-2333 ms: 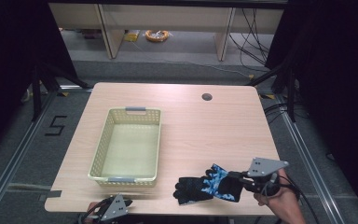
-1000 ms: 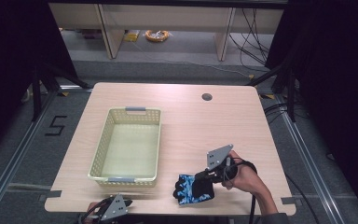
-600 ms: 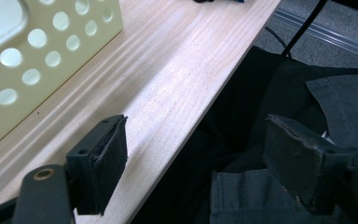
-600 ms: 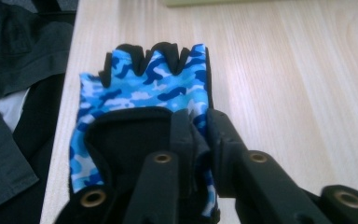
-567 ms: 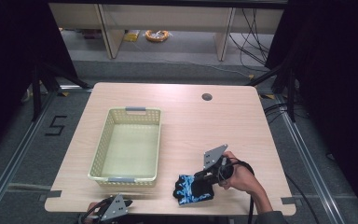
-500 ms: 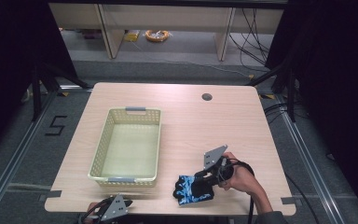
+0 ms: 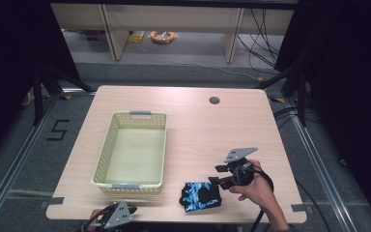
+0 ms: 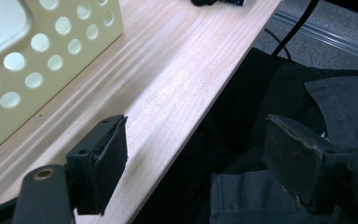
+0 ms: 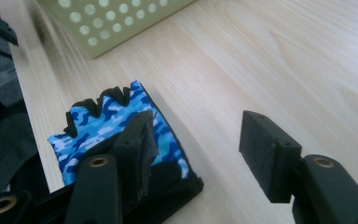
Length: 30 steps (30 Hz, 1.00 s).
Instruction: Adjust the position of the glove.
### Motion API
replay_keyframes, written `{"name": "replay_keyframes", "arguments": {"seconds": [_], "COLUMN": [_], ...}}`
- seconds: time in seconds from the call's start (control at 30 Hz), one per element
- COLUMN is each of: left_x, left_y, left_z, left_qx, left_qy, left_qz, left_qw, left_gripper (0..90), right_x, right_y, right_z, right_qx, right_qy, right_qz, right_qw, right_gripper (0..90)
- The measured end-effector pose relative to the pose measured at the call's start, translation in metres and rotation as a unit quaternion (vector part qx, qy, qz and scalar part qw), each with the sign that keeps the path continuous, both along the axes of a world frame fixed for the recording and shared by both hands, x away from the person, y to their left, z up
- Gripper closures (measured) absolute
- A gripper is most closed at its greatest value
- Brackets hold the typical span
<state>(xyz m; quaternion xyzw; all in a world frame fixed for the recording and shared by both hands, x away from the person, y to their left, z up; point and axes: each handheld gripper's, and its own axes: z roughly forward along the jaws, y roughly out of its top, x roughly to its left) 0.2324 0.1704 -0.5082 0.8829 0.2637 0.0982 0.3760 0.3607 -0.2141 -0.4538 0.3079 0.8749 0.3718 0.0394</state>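
Your left gripper [image 7: 117, 215] waits at the near edge of the desk [image 7: 193, 125], just in front of the cream basket [image 7: 133, 150], exactly where it sat a couple of seconds ago; in the left gripper view its jaws stand wide with nothing between them, half over the wood and half over the dark cloth below the edge. The basket holds nothing that can be seen and has not shifted.

To its right, the blue camouflage glove [image 7: 200, 195] lies on the desk near the front edge. A couple of seconds ago it was spread out flat; now it is folded over on itself into a compact packet, its black fingertips in a row along one side in the right gripper view [image 9: 109, 123].

Further right, your right gripper [image 7: 221, 176] has just let go. Its jaws have been opening over the past second and now stand well apart, and the gripper is drawn back to the glove's right side. In the right gripper view one jaw still hangs over the folded fabric while the other is over bare wood; the pads press on nothing.

The fold looks finished and is holding on its own. What likely remains is to pick up the packet and carry it left into the basket.
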Motion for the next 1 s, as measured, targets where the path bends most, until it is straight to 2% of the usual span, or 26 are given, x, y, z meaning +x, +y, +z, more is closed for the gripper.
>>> {"name": "replay_keyframes", "arguments": {"seconds": [0.07,0.1,0.13,0.17,0.23,0.3,0.33,0.37,0.4,0.5,0.53,0.57,0.6,0.63,0.67,0.7,0.73,0.77,0.83,0.87,0.93,0.97,1.0], "left_x": [-0.001,0.0,0.0,0.0,0.0,0.0,0.0,0.0,0.0,0.002,0.004,0.004,0.006,0.007,0.009,0.01,0.012,0.013,0.017,0.018,0.022,0.024,0.027], "left_y": [-0.001,-0.001,-0.002,-0.003,-0.006,-0.01,-0.013,-0.016,-0.02,-0.029,-0.033,-0.039,-0.043,-0.049,-0.052,-0.057,-0.061,-0.064,-0.072,-0.074,-0.081,-0.084,-0.088], "left_z": [0.0,0.0,0.0,0.0,0.001,0.002,0.002,0.002,0.003,0.004,0.004,0.004,0.005,0.005,0.005,0.005,0.006,0.006,0.008,0.009,0.011,0.011,0.013], "left_qx": [-0.012,-0.008,-0.008,-0.017,-0.014,-0.023,-0.024,-0.029,-0.028,-0.029,-0.025,-0.039,-0.029,-0.035,-0.024,-0.029,-0.019,-0.025,-0.017,-0.008,-0.009,-0.01,-0.003], "left_qy": [0.01,0.006,0.009,0.013,0.009,0.009,0.008,0.011,0.007,0.005,-0.001,0.007,0.0,-0.002,-0.002,0.0,-0.006,-0.006,-0.014,-0.025,-0.037,-0.036,-0.043], "left_qz": [0.009,0.005,0.008,0.006,0.004,0.005,0.001,-0.001,-0.007,-0.011,-0.021,-0.012,-0.021,-0.025,-0.031,-0.035,-0.04,-0.041,-0.046,-0.046,-0.052,-0.05,-0.053], "left_qw": [0.9998,0.9999,0.9999,0.9998,0.9999,0.9997,0.9997,0.9995,0.9996,0.9995,0.9995,0.9991,0.9994,0.9991,0.9992,0.999,0.999,0.9988,0.9987,0.9986,0.9979,0.9981,0.9977], "left_gripper": [21.5,21.5,21.6,21.6,21.7,22.4,22.5,22.9,23.2,23.7,23.7,23.7,23.7,23.7,23.8,23.8,23.8,24.0,24.5,25.1,28.0,28.5,28.7], "right_x": [-0.005,-0.009,-0.01,-0.012,-0.017,-0.021,-0.021,-0.023,-0.024,-0.025,-0.025,-0.023,-0.023,-0.022,-0.022,-0.022,-0.022,-0.021,-0.02,-0.02,-0.02,-0.019,-0.018], "right_y": [-0.004,-0.004,-0.007,-0.009,-0.012,-0.016,-0.017,-0.016,-0.017,-0.013,-0.013,-0.012,-0.011,-0.009,-0.008,-0.006,-0.005,-0.005,-0.004,-0.004,-0.003,-0.003,-0.003], "right_z": [-0.001,-0.004,-0.002,-0.004,-0.006,-0.007,-0.008,-0.01,-0.011,-0.021,-0.02,-0.023,-0.025,-0.027,-0.027,-0.029,-0.03,-0.031,-0.032,-0.033,-0.033,-0.034,-0.034], "right_qx": [-0.003,0.015,0.002,0.009,0.023,0.022,0.024,0.031,0.028,0.047,0.034,0.028,0.034,0.025,0.025,0.031,0.03,0.028,0.028,0.03,0.026,0.025,0.026], "right_qy": [0.002,0.006,0.015,0.014,0.023,0.037,0.042,0.041,0.05,0.063,0.081,0.072,0.076,0.078,0.082,0.085,0.08,0.087,0.082,0.085,0.083,0.082,0.086], "right_qz": [-0.021,-0.043,-0.045,-0.054,-0.077,-0.088,-0.088,-0.1,-0.103,-0.123,-0.116,-0.115,-0.11,-0.109,-0.108,-0.111,-0.11,-0.105,-0.103,-0.098,-0.103,-0.101,-0.098], "right_qw": [0.9998,0.9989,0.9989,0.9984,0.9965,0.9952,0.995,0.9936,0.993,0.9892,0.9894,0.9904,0.9904,0.9906,0.9905,0.9897,0.9902,0.9903,0.9909,0.9911,0.9909,0.9912,0.9911], "right_gripper": [40.8,38.2,36.8,36.1,33.3,31.8,29.5,28.8,27.8,26.3,25.3,24.9,24.9,24.5,24.1,24.0,23.9,23.8,23.2,22.8,22.7,22.6,22.6]}}
